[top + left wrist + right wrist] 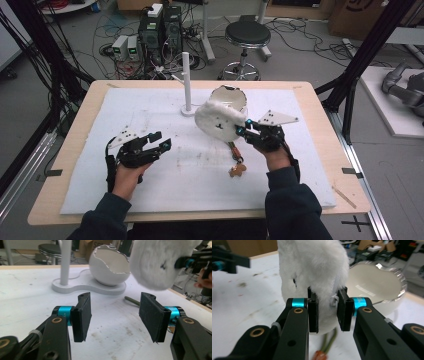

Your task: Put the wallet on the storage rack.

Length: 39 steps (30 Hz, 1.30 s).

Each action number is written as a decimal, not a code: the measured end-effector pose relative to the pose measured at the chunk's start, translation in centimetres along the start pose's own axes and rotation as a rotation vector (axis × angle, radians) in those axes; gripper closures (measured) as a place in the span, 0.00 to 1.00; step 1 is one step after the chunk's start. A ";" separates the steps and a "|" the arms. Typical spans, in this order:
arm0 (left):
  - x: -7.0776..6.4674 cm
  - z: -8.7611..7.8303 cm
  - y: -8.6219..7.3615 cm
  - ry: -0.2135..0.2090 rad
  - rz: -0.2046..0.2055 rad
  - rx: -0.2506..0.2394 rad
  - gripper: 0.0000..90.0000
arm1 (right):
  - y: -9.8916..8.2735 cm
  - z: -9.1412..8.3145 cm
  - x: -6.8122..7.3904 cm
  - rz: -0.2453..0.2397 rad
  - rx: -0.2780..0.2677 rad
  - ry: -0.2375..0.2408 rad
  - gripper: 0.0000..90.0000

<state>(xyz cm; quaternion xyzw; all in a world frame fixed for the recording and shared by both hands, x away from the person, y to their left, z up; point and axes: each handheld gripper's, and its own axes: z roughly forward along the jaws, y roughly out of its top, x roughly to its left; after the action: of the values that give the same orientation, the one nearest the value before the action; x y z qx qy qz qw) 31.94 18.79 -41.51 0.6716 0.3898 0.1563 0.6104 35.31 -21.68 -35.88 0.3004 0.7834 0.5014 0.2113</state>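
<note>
We note two hand-held grippers of black plastic – the left gripper [159, 141] and the right gripper [243, 128] – each topped by a grey three-cornered plate [278, 118] marked with dark dots. Turquoise metal collars [64, 311] sit behind flat, black, ribbed pads [81, 315]. Brass-coloured bushings and black screws [291, 342] stud the arms – white cable ties too. Both sleeves [295, 206] are dark navy, and black cables trail along the wrists.

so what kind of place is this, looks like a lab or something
Most likely a robotics lab or workshop. Behind the wooden table sit computer towers amid loose cables on the floor, black metal frame struts flank the table, and a round stool stands nearby.
</note>
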 end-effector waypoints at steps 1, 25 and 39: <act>0.2 -0.1 0.0 0.004 -0.002 -0.001 0.48 | 0.5 -0.1 -0.3 -0.011 -0.001 -0.014 0.83; 0.9 -0.2 -0.5 0.006 -0.036 0.007 0.48 | 6.6 1.9 -6.1 -0.200 0.193 -0.336 0.82; 1.0 -0.1 -0.6 0.000 -0.042 0.016 0.48 | 6.9 7.3 -5.7 -0.329 0.280 -0.347 0.76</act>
<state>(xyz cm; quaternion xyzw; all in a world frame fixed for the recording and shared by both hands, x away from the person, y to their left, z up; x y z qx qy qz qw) 32.28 19.54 -42.35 0.6682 0.4051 0.1404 0.6080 45.84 -18.62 -32.39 0.2768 0.8354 0.2883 0.3773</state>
